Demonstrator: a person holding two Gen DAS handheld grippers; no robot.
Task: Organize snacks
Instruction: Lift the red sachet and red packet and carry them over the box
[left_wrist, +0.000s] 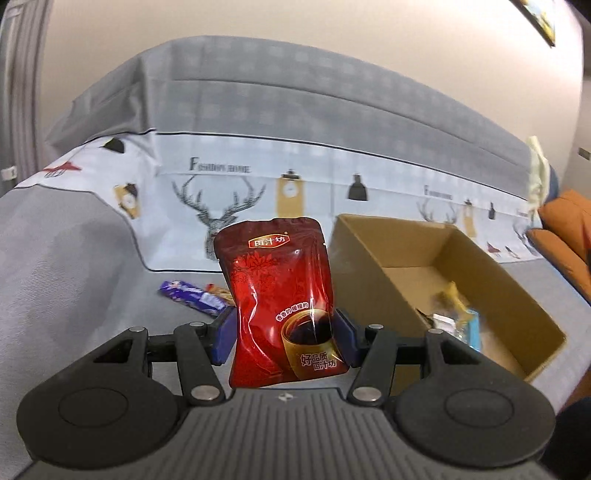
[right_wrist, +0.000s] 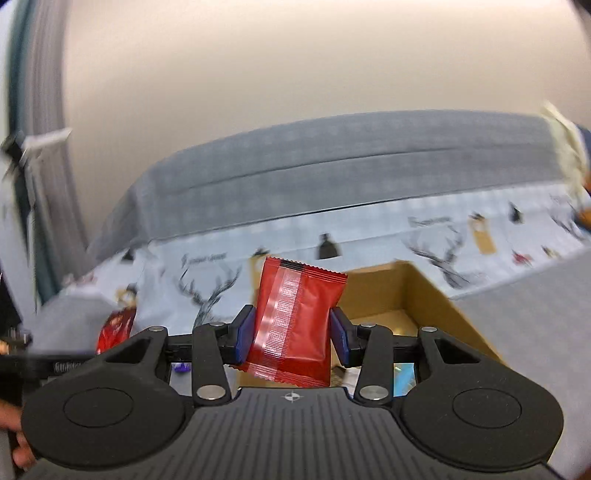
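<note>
My left gripper (left_wrist: 284, 334) pinched a red pouch (left_wrist: 280, 302) upright, clear of the bed; my right gripper (right_wrist: 291, 334) pinched a red packet (right_wrist: 295, 325). Beyond sat an open box (left_wrist: 517, 295) holding snacks, a purple bar (left_wrist: 192, 297) left of it.

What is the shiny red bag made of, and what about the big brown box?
The red bag in the left gripper looks like glossy plastic film: it crinkles and shows bright glints. The brown box looks like plain matte cardboard: dull tan walls, folded corners, no shine.
</note>
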